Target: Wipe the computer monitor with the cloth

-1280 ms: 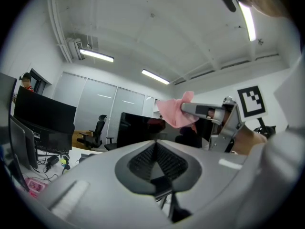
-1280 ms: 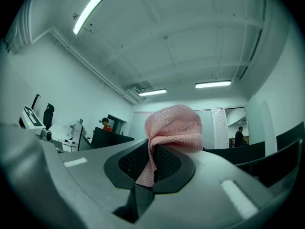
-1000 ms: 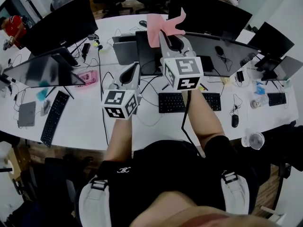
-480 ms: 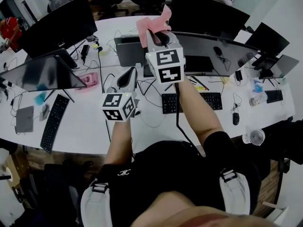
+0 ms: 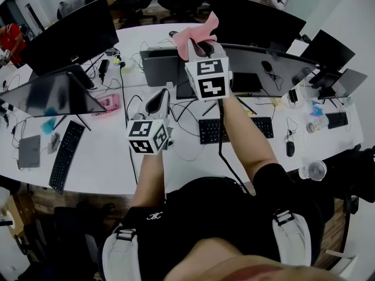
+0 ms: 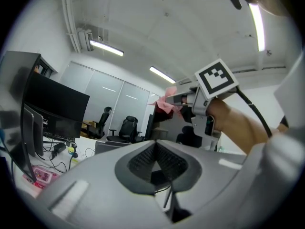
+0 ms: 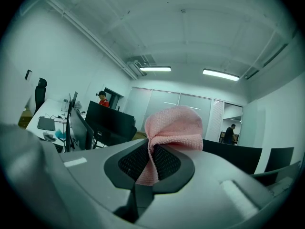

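Right gripper (image 7: 151,165) is pinching the pink knitted cloth (image 7: 174,128) between closed jaws, the cloth fanning out above them. Right forearm is reaching forward and raised, holding the cloth by the top edge of the wide dark computer monitor (image 5: 272,66). Left gripper (image 6: 155,162) is hovering lower over the white desk (image 5: 111,151), jaws together, empty.

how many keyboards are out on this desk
3: one keyboard at the left end, another in the middle, a third at the far right. More may be hidden behind monitors.

Open air above the curved monitor (image 5: 281,69), keyboard (image 5: 261,125) and tangled cables (image 5: 187,107) crowding the desk (image 5: 99,157) before it, another monitor (image 5: 258,19) close behind.
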### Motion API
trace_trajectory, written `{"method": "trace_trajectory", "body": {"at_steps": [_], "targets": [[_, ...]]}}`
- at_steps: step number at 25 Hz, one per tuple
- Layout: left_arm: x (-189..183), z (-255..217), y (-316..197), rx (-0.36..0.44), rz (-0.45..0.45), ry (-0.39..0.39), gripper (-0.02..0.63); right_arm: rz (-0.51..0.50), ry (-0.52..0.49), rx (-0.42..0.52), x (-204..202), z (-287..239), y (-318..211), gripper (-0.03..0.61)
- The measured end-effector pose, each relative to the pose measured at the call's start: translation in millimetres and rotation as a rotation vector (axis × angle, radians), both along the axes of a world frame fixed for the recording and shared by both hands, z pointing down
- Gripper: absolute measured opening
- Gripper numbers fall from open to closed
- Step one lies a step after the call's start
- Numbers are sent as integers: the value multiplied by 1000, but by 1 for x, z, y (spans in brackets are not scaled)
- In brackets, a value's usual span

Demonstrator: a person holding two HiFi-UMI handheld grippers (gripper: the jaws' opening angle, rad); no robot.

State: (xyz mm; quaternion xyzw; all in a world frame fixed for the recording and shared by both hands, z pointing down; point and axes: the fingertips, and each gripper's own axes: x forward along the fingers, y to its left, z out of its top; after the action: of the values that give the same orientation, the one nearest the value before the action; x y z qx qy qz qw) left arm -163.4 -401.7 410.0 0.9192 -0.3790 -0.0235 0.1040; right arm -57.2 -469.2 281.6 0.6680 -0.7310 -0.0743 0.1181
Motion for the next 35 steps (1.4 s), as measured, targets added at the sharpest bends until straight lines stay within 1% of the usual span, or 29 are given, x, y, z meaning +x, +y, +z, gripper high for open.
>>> {"method": "trace_trajectory", "body": {"at_steps": [8, 11, 17, 23, 35], "targets": [[16, -6, 4, 9, 1, -21, 46, 67, 12, -1, 41, 0, 3, 20], [26, -10, 8, 14, 5, -33, 46, 91, -14, -7, 63, 0, 7, 20], [50, -19, 18, 1, 24, -31, 46, 136, -57, -13, 111, 1, 18, 20], [81, -32, 34, 32, 26, -57, 46, 182, -76, -14, 162, 2, 31, 20], [154, -43, 65, 70, 45, -124, 46, 244, -73, -20, 268, 2, 57, 20]]}}
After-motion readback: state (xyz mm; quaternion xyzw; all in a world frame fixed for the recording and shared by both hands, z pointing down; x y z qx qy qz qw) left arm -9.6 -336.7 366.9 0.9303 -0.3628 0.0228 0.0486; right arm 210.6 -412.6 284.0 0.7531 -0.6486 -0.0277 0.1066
